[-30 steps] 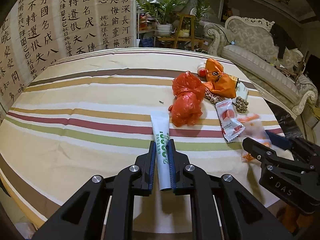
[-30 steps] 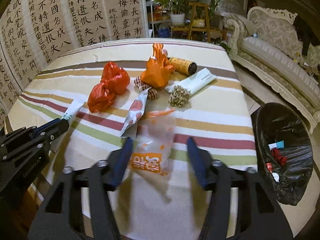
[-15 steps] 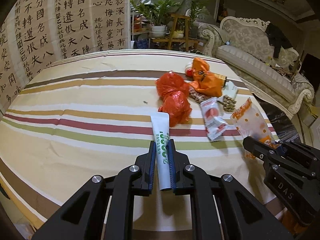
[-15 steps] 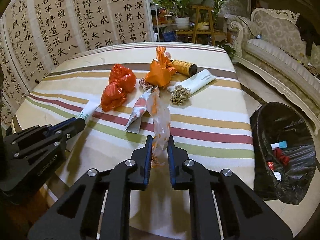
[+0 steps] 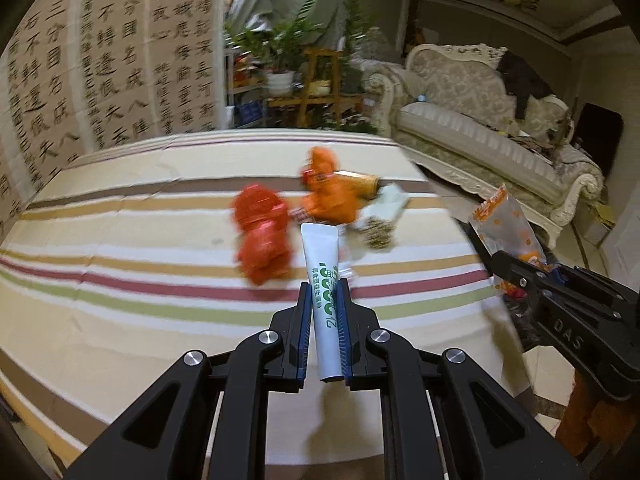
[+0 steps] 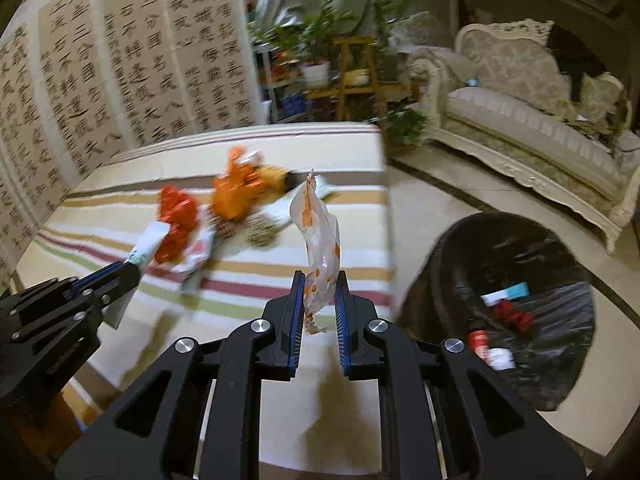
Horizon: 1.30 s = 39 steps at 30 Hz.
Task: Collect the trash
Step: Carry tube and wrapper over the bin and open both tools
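A striped cloth covers the surface (image 5: 120,240), with a black-lined trash bin (image 6: 500,240) on the floor off its right end. On the cloth lie a red plastic bag (image 5: 262,236), an orange bag (image 5: 328,196) and blurred wrappers. The left gripper (image 5: 325,320) is closed on a white tube (image 5: 322,280) with green print, unreadable, held above the cloth. The right gripper (image 6: 318,312), marked "DAS", pinches a clear wrapper (image 6: 320,240) with orange dots, upright, near the bin.

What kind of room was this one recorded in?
Most likely a home living room: an ornate sofa, potted plants on a wooden stand, a calligraphy screen, and a table with a striped cloth.
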### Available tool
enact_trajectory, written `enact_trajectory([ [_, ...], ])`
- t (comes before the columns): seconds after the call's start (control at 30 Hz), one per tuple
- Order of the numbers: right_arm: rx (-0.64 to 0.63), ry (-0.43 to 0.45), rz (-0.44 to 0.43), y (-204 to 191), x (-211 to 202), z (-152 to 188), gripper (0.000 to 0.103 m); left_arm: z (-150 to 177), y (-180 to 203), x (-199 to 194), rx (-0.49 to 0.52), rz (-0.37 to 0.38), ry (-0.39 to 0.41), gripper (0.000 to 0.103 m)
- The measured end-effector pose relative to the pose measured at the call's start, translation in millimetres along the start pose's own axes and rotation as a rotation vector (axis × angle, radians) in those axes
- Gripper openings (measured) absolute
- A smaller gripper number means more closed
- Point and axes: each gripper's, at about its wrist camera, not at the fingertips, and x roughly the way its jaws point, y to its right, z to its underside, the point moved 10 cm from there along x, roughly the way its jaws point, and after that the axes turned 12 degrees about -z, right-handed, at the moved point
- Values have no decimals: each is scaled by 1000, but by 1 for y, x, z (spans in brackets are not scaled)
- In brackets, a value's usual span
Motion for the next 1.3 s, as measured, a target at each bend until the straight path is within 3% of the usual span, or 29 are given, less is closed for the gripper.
enact_trajectory([
  [0.23,75,54,109,68,-25,-5,15,-16,71,6,59,99,15,13],
  [0.53,149,104,233,152,-47,-5,15,-31,158,16,162,169,39,13],
  [0.8,206,108,289,209,-46,0,15,-38,219,39,249,172,39,13],
  [1.23,268,94,320,251,-31,10,17,-33,260,75,320,159,-9,14],
  [1.27,270,94,323,252,-31,11,18,-31,261,77,329,154,-12,16],
  [1.3,272,95,326,254,-32,12,28,-30,262,78,332,149,-17,20],
])
